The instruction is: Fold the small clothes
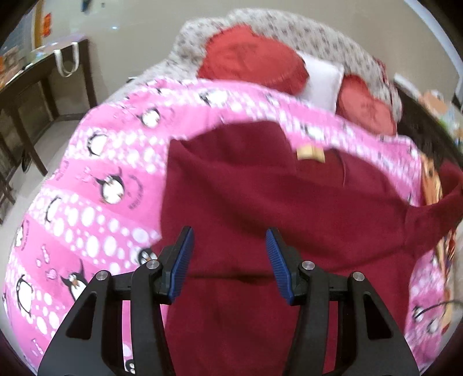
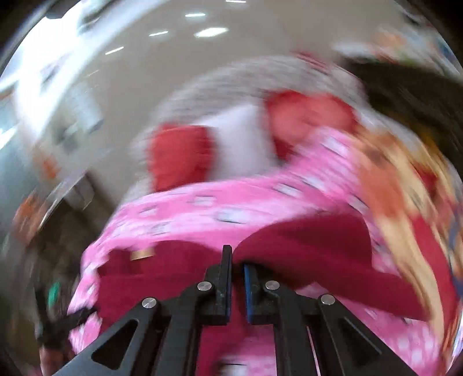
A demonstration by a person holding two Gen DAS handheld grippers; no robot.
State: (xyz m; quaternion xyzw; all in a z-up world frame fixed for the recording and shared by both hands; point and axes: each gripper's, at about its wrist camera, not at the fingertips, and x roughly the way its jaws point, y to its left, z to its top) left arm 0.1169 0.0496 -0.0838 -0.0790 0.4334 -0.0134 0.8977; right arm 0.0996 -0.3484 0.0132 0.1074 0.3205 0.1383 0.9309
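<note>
On a bed covered by a pink penguin blanket (image 1: pixel 86 202), a dark red shirt (image 1: pixel 246 196) lies spread out, with a tan label (image 1: pixel 310 153) at its far neckline. The left claw (image 1: pixel 228 254) hovers over the near part of the shirt with its blue-padded fingers (image 1: pixel 181 260) wide apart, gripping nothing. In the right wrist view, which is heavily blurred, the right claw (image 2: pixel 237 272) has its fingers drawn nearly together on a raised fold of the shirt (image 2: pixel 303 240), which bunches up just past the fingertips; red cloth sits in the narrow gap between them. At the far end of the bed, two red cushions (image 1: pixel 251 57) flank a white pillow (image 1: pixel 321 81) against a patterned headboard (image 1: pixel 289 23). A dark side table (image 1: pixel 43 86) stands to the left, with a white bag (image 1: pixel 68 57) hanging over its edge.
</note>
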